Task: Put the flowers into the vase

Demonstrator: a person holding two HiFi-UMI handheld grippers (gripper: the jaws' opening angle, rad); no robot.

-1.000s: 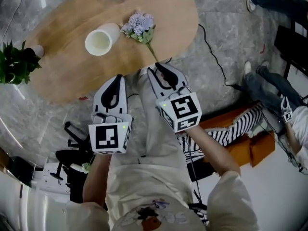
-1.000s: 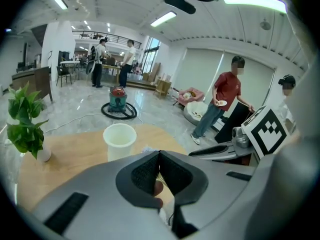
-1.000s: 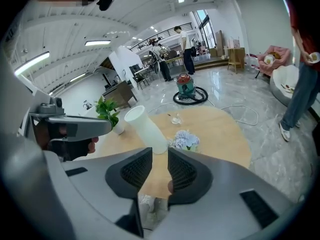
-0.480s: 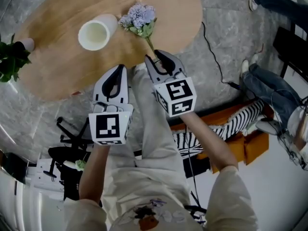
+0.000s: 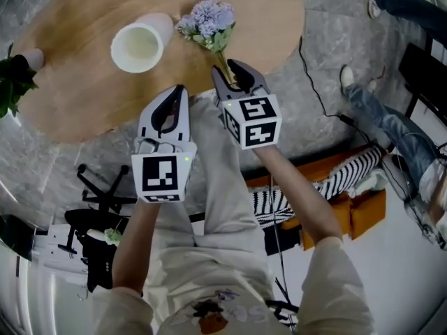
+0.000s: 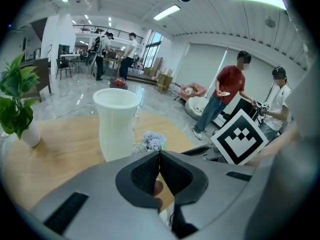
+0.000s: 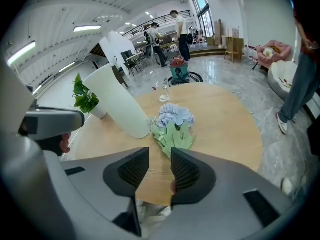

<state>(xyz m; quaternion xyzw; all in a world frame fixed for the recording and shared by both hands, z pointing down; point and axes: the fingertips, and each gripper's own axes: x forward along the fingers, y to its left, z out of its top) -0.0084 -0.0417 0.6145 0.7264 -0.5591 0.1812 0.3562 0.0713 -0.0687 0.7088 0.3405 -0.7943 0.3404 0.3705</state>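
A bunch of pale blue flowers [image 5: 208, 21] with green leaves lies on the round wooden table [image 5: 77, 96], its stem pointing toward me. A white vase [image 5: 140, 44] stands upright just left of the bunch. My right gripper [image 5: 237, 75] hangs over the table's near edge at the stem's end. Its jaws have just been opening, and the pads press on nothing. In the right gripper view the flowers [image 7: 174, 121] lie just beyond the open right gripper [image 7: 160, 161]. My left gripper [image 5: 171, 107] is shut and empty, short of the vase [image 6: 117, 124].
A potted plant [image 5: 14, 82] stands at the table's left edge. A small glass [image 7: 164, 95] sits at the far side. A black cable [image 5: 318, 96] runs over the marble floor. People [image 6: 227, 94] stand beyond the table, and an orange striped seat [image 5: 349, 187] is at my right.
Both grippers have moved toward the table. The right one has come up to the stem's end and its jaws stand wider apart. The left stays shut.
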